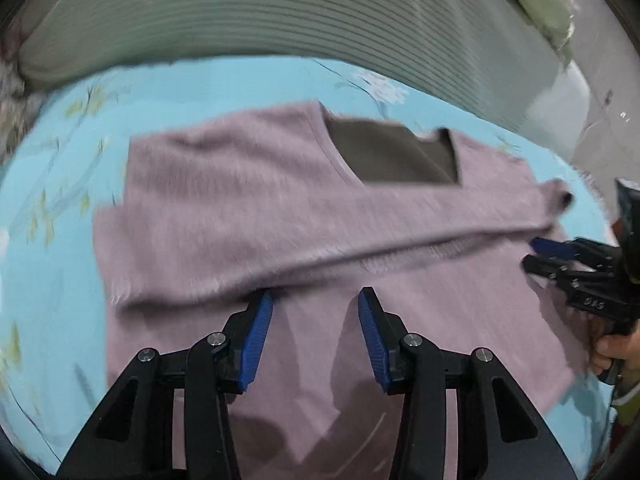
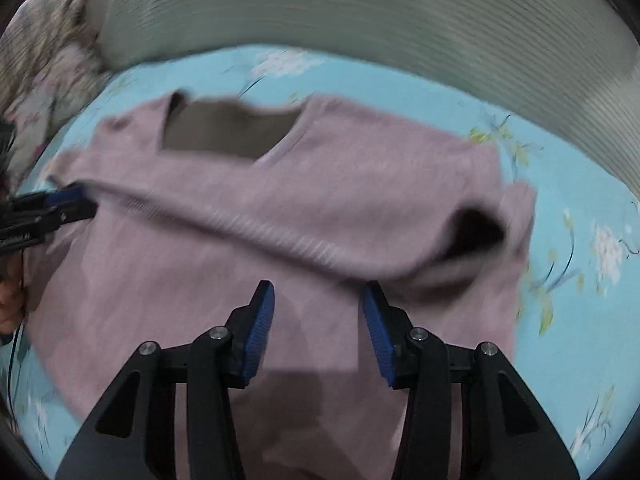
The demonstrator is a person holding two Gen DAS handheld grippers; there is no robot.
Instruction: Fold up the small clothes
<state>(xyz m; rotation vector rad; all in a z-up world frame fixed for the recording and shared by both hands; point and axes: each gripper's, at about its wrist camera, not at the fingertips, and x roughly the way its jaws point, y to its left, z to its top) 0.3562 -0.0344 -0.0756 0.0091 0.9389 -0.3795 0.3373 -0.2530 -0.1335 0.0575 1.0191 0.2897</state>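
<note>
**Item: mauve sweater, sleeves folded across, both tools released**

- Sweater (image 1: 256, 184): fuzzy mauve knit with a dark lining showing at the neckline (image 1: 384, 152). It lies flat in the middle of the bed, neckline towards the far edge, hem towards you. Both sleeves are folded across the chest; one cuff (image 2: 476, 232) gapes open near the sweater's right side.
- Left tool (image 1: 316, 300): blue pads spread apart, nothing between them, hovering over the lower body of the sweater just beside the folded sleeve's edge.
- Right tool (image 2: 318, 294): likewise spread and empty, above the lower half of the garment. In the left wrist view it appears at the sweater's right edge, a hand behind it.
- Bed sheet (image 1: 60, 264): light blue with a floral print, carrying the sweater. A ribbed grey-green cushion (image 1: 280, 12) runs along the far edge.

Risks, as judged from here:
- The sleeves lie loose; if you drag a pad across them, the fold will likely open.
- The knit is soft and fluffy, so a shallow pinch at the hem may catch only the top layer and leave the back layer behind.
- Both views are blurred; a hurried grasp could miss the hem corners.
</note>
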